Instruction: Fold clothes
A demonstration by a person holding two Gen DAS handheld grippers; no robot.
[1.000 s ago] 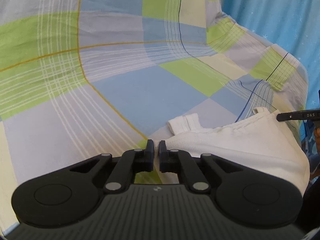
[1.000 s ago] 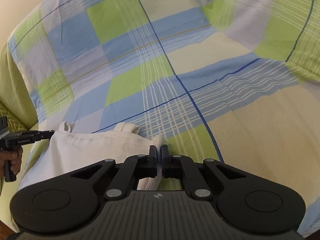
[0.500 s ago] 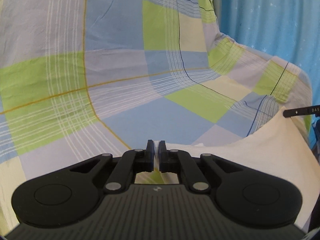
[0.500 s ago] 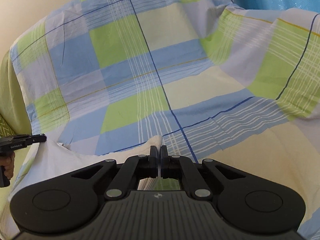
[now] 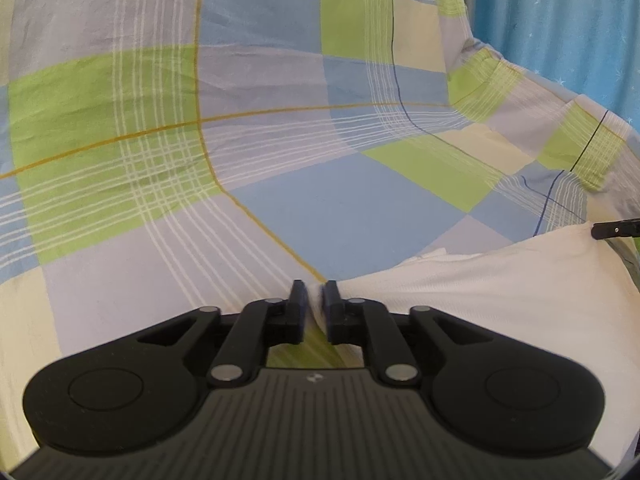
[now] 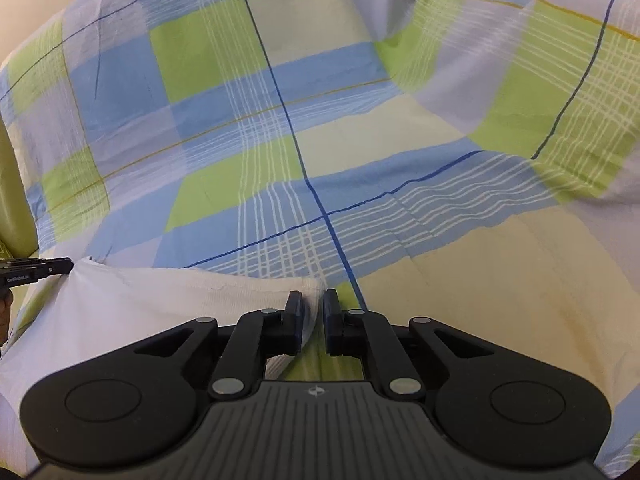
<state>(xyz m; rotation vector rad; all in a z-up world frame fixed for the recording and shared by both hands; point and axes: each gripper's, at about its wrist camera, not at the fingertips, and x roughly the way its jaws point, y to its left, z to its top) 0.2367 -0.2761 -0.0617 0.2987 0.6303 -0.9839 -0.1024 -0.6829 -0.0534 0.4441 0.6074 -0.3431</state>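
Here, in the left wrist view, the left gripper [image 5: 313, 304] pinches a corner of the white garment [image 5: 500, 292], which stretches rightward over the checked sheet [image 5: 200, 160]; in the right view, the right gripper [image 6: 313, 312] clamps the opposite corner, cloth running left

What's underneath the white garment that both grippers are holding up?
The checked bedsheet runs beneath the white garment, green checks showing below its held edge between the left gripper fingers. Whatever lies under the rest of the cloth is covered.
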